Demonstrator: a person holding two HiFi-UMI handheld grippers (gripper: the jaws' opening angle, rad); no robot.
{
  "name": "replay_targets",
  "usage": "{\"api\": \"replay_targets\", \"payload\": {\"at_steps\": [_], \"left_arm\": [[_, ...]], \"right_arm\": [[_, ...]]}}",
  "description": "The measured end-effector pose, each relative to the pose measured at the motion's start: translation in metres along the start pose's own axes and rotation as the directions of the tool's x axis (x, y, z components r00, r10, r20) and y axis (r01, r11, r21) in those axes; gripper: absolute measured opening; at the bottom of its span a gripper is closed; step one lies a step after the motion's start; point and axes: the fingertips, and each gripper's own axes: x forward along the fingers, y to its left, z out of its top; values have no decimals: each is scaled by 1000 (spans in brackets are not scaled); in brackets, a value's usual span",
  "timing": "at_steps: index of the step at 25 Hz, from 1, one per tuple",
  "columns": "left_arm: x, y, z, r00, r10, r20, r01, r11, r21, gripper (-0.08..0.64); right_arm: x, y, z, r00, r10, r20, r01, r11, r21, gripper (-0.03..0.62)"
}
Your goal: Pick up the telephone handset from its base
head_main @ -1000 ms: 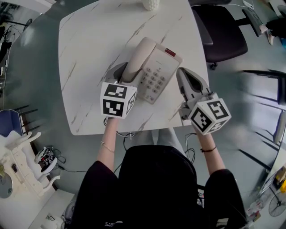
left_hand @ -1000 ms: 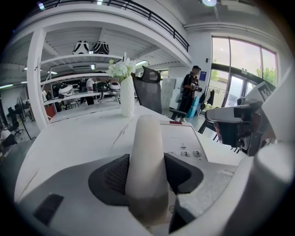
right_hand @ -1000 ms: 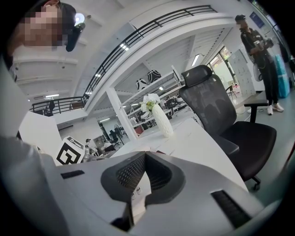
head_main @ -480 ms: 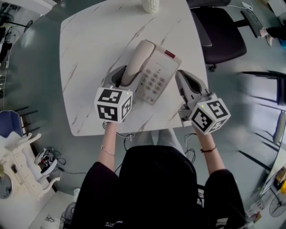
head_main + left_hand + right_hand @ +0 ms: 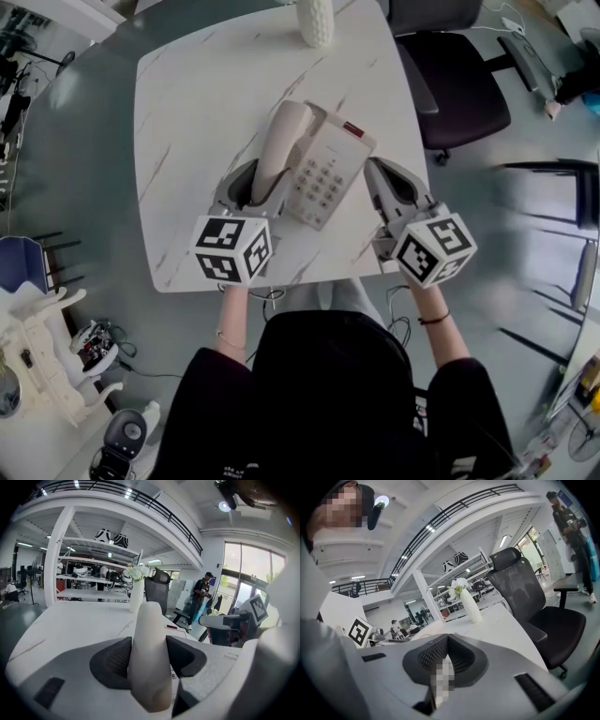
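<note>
Handset (image 5: 278,150): plain cream along its whole length
Base (image 5: 330,161): the same cream as your handset, with pale grey keys and a small red patch near its far edge
Table (image 5: 187,103): white marble look, crossed by thin grey-brown veins that run slantwise
Your left gripper (image 5: 255,180): light grey shell, black ribbed pads, and a white cube with black square markers
Your right gripper (image 5: 380,173): the same light grey shell and black pads, its cube also white with black square markers
Vase (image 5: 316,21): white with a bumpy surface
Chair (image 5: 464,80): black
Floor (image 5: 75,169): dull grey-green
Your top (image 5: 328,394): black
</note>
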Motion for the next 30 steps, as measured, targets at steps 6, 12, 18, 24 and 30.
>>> {"api": "replay_targets", "payload": {"at_steps": [6, 12, 18, 24, 30], "left_arm": [[-28, -8, 13, 998, 16, 67, -13, 999, -42, 221], [-51, -13, 23, 992, 29, 126, -19, 997, -79, 221], [-73, -14, 30, 982, 55, 178, -37, 994, -106, 221], [-92, -15, 38, 970, 82, 230, -50, 989, -141, 221], [-107, -12, 58, 950, 105, 293, -67, 988, -137, 221]], "right_arm": [[-3, 14, 12, 1000, 29, 6, -28, 999, -35, -9], [-11, 25, 21, 999, 49, 6, -49, 997, -53, -9], [-18, 38, 34, 997, 65, 29, -63, 995, -79, -9], [-25, 45, 48, 995, 75, 66, -69, 993, -93, -9], [-27, 49, 61, 991, 92, 100, -81, 990, -116, -9]]}}
